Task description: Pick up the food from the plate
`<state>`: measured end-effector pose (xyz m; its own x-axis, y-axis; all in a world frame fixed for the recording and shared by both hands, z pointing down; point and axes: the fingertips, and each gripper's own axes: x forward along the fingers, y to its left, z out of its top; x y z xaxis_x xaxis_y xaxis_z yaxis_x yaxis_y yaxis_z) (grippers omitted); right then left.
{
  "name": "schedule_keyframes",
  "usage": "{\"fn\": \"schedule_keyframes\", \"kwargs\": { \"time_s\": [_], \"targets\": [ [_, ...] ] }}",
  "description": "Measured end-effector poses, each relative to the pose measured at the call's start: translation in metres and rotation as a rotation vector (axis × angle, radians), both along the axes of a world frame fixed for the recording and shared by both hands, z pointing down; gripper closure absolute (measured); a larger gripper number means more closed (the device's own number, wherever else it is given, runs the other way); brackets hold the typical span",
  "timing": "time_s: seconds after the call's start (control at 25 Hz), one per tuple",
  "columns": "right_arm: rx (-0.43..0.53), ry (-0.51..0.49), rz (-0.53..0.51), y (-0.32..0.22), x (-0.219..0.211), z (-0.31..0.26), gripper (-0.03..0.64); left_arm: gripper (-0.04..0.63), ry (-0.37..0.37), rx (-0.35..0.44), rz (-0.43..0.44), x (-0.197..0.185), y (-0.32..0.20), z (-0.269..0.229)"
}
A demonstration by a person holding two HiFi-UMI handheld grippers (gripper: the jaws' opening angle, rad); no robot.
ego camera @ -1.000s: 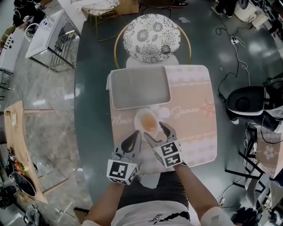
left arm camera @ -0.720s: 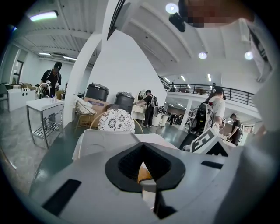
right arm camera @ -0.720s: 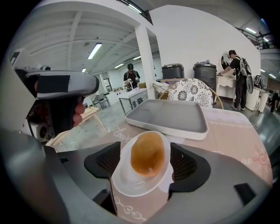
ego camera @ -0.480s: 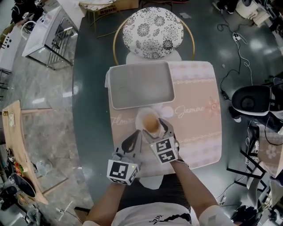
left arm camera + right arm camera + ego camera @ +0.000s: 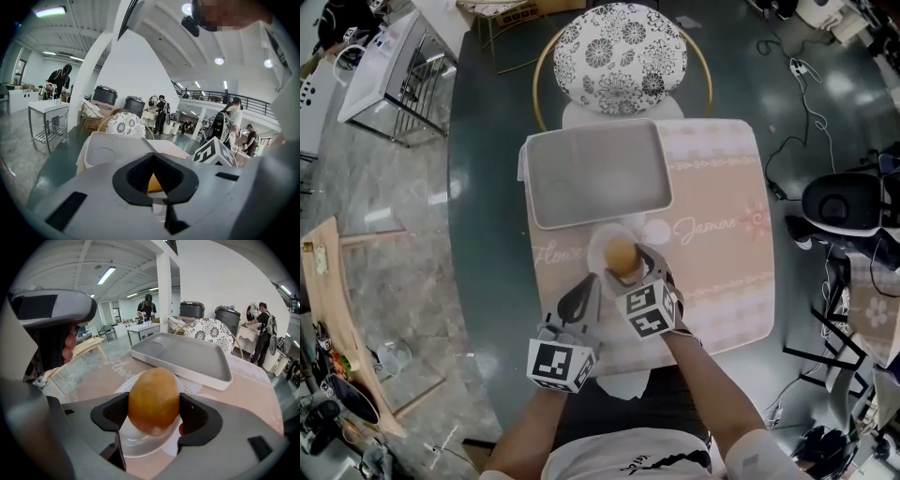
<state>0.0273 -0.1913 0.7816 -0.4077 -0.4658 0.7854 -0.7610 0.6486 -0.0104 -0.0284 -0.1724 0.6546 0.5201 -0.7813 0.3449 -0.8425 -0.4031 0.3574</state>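
Observation:
A brown egg-shaped piece of food (image 5: 622, 253) (image 5: 153, 400) lies on a small white plate (image 5: 600, 246) (image 5: 140, 442) on the pink placemat. My right gripper (image 5: 630, 270) (image 5: 153, 414) straddles it from the near side, tilted down. Its jaws have just been opening and stand wide, one pad at each side of the food, which still rests on the plate. I see no squeeze. My left gripper (image 5: 584, 291) (image 5: 152, 169) hovers just left of the plate with its jaws together and nothing held. A sliver of the food (image 5: 154, 183) shows through them.
A grey rectangular tray (image 5: 592, 173) (image 5: 187, 357) lies just beyond the plate on the placemat (image 5: 717, 244). A chair with a floral cushion (image 5: 621, 56) stands at the far edge of the dark round table (image 5: 487, 234). Other people stand far off in the hall.
My right gripper has come down and forward around the food, its jaws now at either side of it. The left gripper has sunk slightly beside the plate.

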Motion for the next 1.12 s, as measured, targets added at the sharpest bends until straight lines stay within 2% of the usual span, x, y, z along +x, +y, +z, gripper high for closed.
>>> {"fn": "schedule_keyframes", "kwargs": {
  "time_s": [0.16, 0.36, 1.12],
  "targets": [
    [0.009, -0.001, -0.019, 0.0, 0.002, -0.006, 0.293, 0.589, 0.002, -0.001, 0.002, -0.001, 0.0, -0.002],
    [0.034, -0.063, -0.005, -0.002, 0.003, -0.037, 0.293, 0.589, -0.008, -0.008, -0.003, -0.001, 0.002, -0.015],
    [0.163, -0.281, 0.036, 0.016, 0.007, -0.201, 0.293, 0.589, -0.03, 0.052, 0.015, 0.013, 0.02, -0.129]
  ]
}}
